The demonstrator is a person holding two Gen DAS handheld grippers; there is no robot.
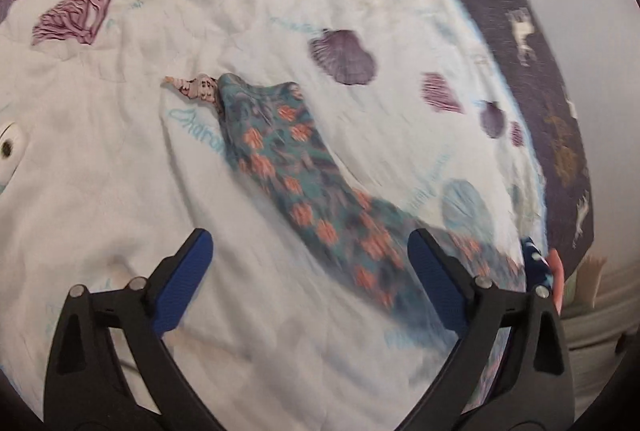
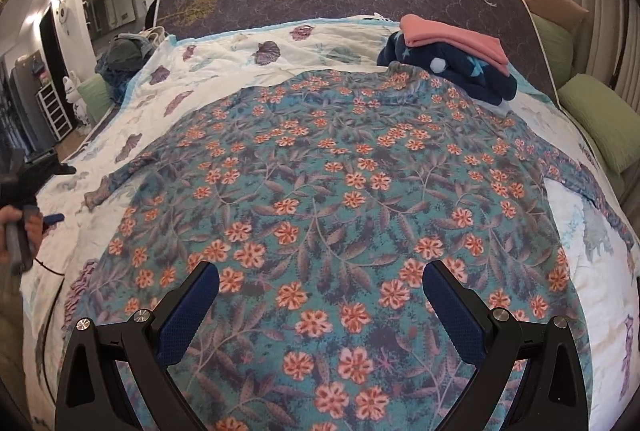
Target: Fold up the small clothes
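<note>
Hovering left claw (image 1: pixel 310 263), splayed | right claw (image 2: pixel 320 295) splayed over floral garment (image 2: pixel 340 171)

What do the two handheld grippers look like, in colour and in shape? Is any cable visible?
Both the left gripper and the right gripper share one design: black angular plastic arms with cut-out slots and round silver pivot pins, ending in fingers with blue textured pads. In the right wrist view, the left gripper shows small at the left edge, with a dark body, and a thin dark cable runs near it.
</note>
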